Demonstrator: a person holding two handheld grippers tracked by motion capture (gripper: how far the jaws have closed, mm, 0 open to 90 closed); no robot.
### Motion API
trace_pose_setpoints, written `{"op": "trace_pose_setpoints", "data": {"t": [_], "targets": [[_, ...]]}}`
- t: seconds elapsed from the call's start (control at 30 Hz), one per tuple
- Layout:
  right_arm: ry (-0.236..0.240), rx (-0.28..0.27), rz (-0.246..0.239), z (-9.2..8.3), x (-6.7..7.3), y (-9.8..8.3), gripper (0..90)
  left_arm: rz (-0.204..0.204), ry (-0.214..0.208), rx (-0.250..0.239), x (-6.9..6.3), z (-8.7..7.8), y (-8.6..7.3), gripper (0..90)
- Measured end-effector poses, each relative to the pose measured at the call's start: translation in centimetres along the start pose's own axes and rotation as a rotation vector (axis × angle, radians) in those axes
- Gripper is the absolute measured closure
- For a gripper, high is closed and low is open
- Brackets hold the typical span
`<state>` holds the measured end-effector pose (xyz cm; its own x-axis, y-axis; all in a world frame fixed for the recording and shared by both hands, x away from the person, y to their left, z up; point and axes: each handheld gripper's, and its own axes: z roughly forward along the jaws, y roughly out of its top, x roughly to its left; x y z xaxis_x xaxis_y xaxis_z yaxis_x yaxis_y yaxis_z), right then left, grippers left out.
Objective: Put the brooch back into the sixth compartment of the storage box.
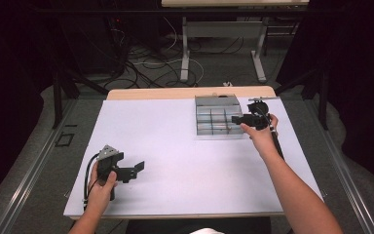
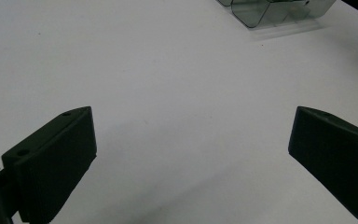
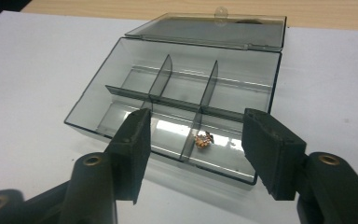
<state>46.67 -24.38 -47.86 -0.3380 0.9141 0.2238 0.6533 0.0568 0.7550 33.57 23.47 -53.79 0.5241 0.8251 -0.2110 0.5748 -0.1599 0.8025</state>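
Smoky clear plastic, the divided box [image 3: 177, 100] sits lid-open near the bench's [image 1: 175, 146] far right edge. A small gold trinket [image 3: 204, 139] lies in a near-row compartment. Your right claw [image 3: 193, 154] hovers just beside the box's near wall, jaws apart and empty. Your left claw [image 2: 191, 154] gapes wide over bare white bench, well apart from the box, holding nothing.
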Motion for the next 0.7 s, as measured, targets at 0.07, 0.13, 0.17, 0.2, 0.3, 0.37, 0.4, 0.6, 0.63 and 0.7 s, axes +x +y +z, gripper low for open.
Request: {"op": "trace_pose_setpoints", "data": {"t": [0.07,0.13,0.17,0.2,0.3,0.37,0.4,0.6,0.63,0.7], "targets": [[-0.001,-0.004,-0.001,-0.4,0.1,0.0,36.8,0.0,0.001,0.0,0.0,0.0,0.0,1.2],[0.003,-0.013,-0.006,-0.8,0.2,0.0,34.2,0.0,0.001,0.001,0.0,0.0,0.0,1.2],[0.005,-0.016,-0.01,-1.0,0.2,0.0,32.5,0.0,0.001,0.0,0.0,0.0,0.0,1.2],[0.006,-0.018,-0.008,-1.1,0.3,0.0,30.6,0.0,0.001,0.0,0.0,0.0,0.0,1.2],[0.007,-0.008,-0.014,-1.6,0.6,-0.2,24.1,-0.002,0.001,0.0,0.0,0.0,0.0,1.2],[0.016,-0.009,-0.016,-1.9,0.7,-0.3,20.5,-0.002,0.002,-0.002,0.0,0.0,0.0,1.2],[0.02,-0.004,0.0,-2.1,0.8,-0.4,19.3,-0.002,0.003,-0.002,0.0,0.0,0.0,1.2],[0.033,-0.006,0.01,-3.3,1.5,-0.9,15.5,0.0,0.003,-0.002,0.0,-0.1,0.0,1.2],[0.036,-0.016,0.009,-3.5,1.5,-1.1,15.2,0.0,0.002,-0.002,0.0,-0.1,0.0,1.2],[0.038,-0.023,0.0,-4.1,1.6,-1.5,15.0,0.001,0.003,-0.002,0.0,-0.1,0.0,1.2]]}}
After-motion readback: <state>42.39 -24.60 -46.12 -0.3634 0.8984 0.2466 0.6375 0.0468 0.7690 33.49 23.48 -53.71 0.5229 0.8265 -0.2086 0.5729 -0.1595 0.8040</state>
